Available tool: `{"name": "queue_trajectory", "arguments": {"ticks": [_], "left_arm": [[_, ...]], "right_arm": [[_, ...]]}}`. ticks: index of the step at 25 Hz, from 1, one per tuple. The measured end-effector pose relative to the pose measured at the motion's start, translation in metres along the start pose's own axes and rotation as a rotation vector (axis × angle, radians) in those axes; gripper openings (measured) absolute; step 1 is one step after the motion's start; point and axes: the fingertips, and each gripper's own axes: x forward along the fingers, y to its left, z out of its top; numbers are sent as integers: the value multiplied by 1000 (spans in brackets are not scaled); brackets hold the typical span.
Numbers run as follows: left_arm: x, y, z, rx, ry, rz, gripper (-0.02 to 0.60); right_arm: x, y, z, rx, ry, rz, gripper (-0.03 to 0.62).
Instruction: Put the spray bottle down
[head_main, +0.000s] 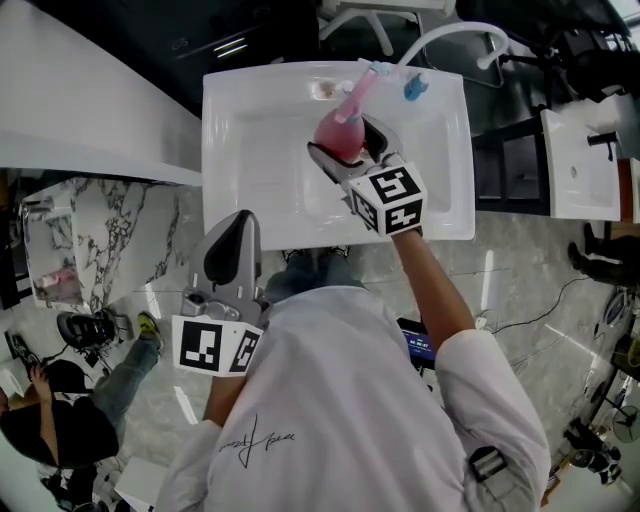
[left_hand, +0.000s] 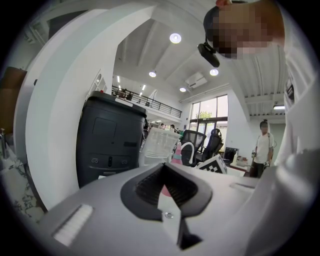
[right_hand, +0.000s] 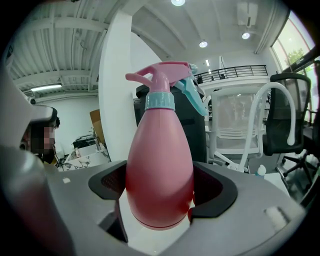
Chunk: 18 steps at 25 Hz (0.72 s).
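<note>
The right gripper (head_main: 350, 147) clamps the pink bottle (head_main: 338, 132) upright in wide-set jaws over the sink (head_main: 250, 130), while the left gripper (head_main: 236, 235), jaws closed and empty, is short of it; released early, the bottle would likely drop and topple.

White tee (head_main: 380, 400) w/ blk script; left hand-held gripper (head_main: 234, 218), right hand-held gripper (head_main: 345, 140) grey.

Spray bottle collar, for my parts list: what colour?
Light teal collar on the pink spray bottle; right gripper view shows it best.
</note>
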Motion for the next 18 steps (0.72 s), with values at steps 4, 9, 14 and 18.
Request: {"name": "queue_trajectory", "arguments": {"ticks": [4, 9, 14, 18], "left_arm": [[1, 1, -3, 0, 4, -7, 52], [1, 2, -5, -1, 9, -12, 52], [1, 7, -11, -4, 26, -11, 52], [4, 11, -15, -6, 36, -8, 54]], "right_arm": [[14, -4, -8, 0, 16, -1, 373], [29, -11, -20, 1, 37, -13, 373], [41, -17, -30, 0, 48, -19, 373], [52, -24, -38, 4, 59, -32, 373]]}}
